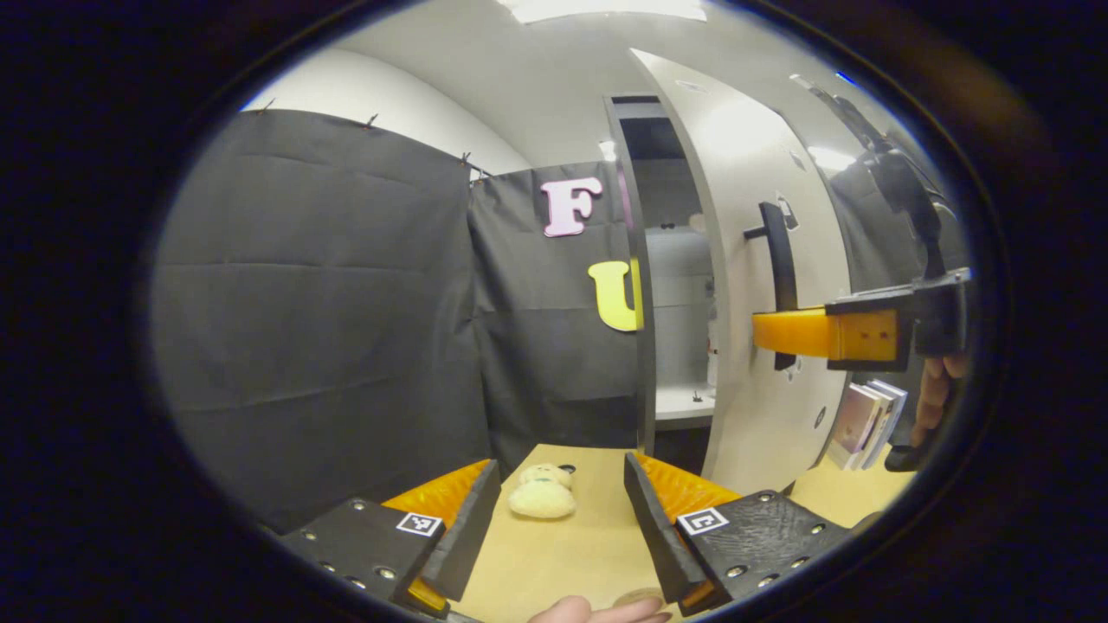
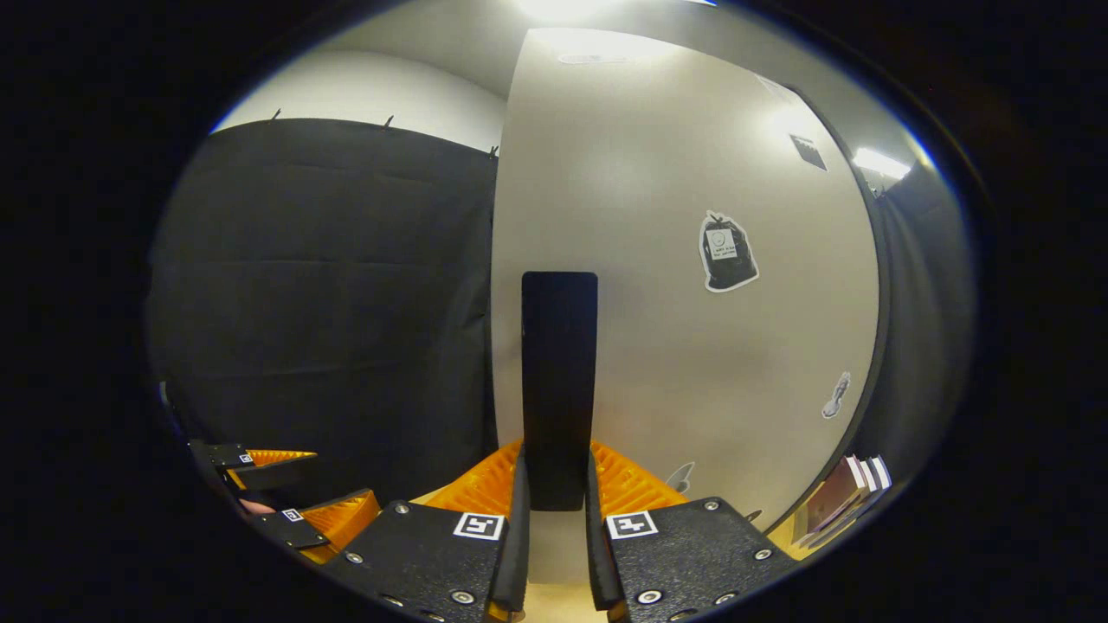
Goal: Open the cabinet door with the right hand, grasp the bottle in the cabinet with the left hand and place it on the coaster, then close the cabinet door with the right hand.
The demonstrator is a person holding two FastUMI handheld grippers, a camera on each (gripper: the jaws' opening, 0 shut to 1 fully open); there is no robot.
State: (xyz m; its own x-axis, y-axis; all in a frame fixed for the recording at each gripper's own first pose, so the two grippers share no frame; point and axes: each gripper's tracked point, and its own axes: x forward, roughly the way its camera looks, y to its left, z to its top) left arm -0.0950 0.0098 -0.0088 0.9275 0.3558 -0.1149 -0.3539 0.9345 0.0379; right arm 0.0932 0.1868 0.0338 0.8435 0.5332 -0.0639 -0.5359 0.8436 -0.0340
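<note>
The white cabinet door (image 1: 753, 285) stands partly open, showing a pale shelf (image 1: 684, 402) inside. A thin pale sliver at the door's edge (image 1: 711, 346) may be the bottle; I cannot tell. My right gripper (image 2: 558, 489) is shut on the door's black vertical handle (image 2: 558, 381). In the left gripper view the right gripper (image 1: 766, 333) reaches in from the right onto that handle (image 1: 779, 251). My left gripper (image 1: 563, 472) hangs open over the wooden table (image 1: 563, 554), holding nothing. A round brownish disc (image 1: 638, 596), perhaps the coaster, peeks in at the bottom edge.
A small cream plush toy (image 1: 542, 493) lies on the table ahead of the left gripper's fingers. Several books (image 1: 866, 415) lean right of the cabinet, also seen as books (image 2: 844, 497). A fingertip (image 1: 597, 611) shows at the bottom. Black cloth walls the left side.
</note>
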